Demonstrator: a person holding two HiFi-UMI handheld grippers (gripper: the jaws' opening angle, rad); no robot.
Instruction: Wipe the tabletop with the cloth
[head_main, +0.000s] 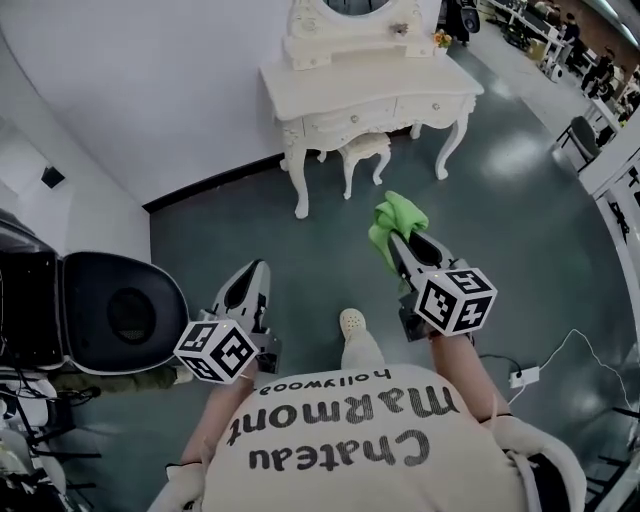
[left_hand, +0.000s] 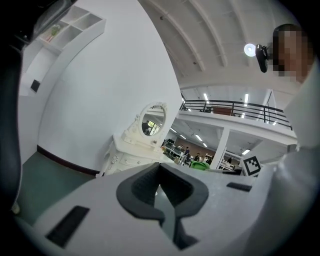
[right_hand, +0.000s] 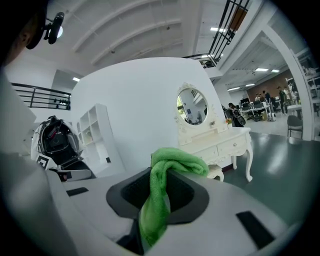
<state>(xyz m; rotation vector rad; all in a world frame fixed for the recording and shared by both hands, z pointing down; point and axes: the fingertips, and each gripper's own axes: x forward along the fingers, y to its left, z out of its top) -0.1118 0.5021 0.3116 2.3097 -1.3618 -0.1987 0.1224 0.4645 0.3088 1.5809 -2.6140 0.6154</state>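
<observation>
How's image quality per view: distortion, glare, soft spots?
Head view: fisheye bend toward the edges, pale sheen on the floor, cloth sharp. Left gripper view: black vignette, ceiling light blown out, mosaic patch top right. Right gripper view: same vignette, wall bulging in a barrel curve, cloth in the right gripper crisp.

The dressing table (head_main: 370, 95) stands against the wall (head_main: 150, 90), a stool (head_main: 362, 148) beneath it. Nearer, the cloth (head_main: 397, 222) sits in the right gripper (head_main: 398, 243), with the left gripper (head_main: 254, 272) alongside to its left.

Cream shirt (head_main: 330, 478), black lettering; white clog (head_main: 352, 322); grey left tongs (head_main: 254, 272), right tongs (head_main: 400, 245).
</observation>
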